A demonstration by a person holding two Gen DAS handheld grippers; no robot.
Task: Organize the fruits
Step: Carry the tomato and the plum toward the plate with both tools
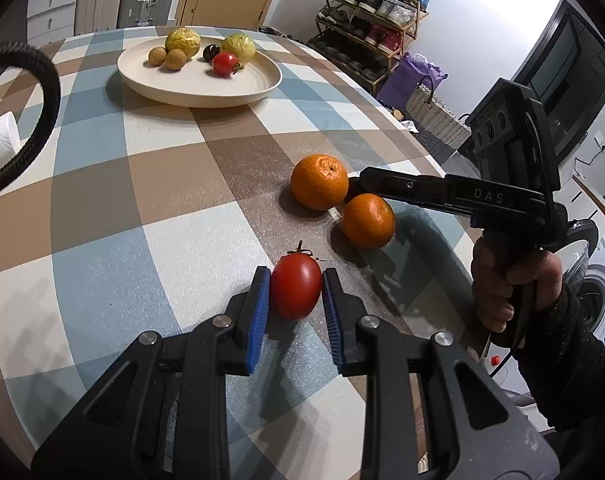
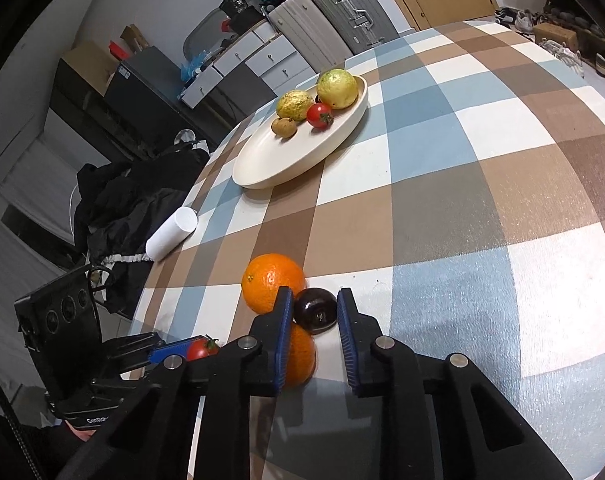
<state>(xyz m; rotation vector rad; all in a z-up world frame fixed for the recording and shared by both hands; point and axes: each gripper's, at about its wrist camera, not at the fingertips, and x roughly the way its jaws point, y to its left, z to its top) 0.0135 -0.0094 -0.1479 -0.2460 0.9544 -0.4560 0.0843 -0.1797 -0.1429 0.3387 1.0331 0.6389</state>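
Tomato (image 1: pixel 295 289) sits clamped between the left hand-held gripper's (image 1: pixel 296 292) blue pads on the checked worktop (image 1: pixel 142 200); right hand-held gripper (image 2: pixel 315 312) pinches a dark plum (image 2: pixel 315 310) beside two oranges (image 2: pixel 272 282).

Red tomato (image 1: pixel 295 289) and dark plum (image 2: pixel 315 311) between blue pads, two oranges (image 1: pixel 320 181) touching, cream plate (image 1: pixel 198 92) holding six fruits

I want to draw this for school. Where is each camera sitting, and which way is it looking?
Left wrist: sits on the left hand-held gripper, looking down over the tomato toward the plate; the right hand shows.
Right wrist: sits on the right hand-held gripper, looking down over a dark fruit; the left hand-held gripper shows at lower left.
Both see the plate, oranges and checked table.
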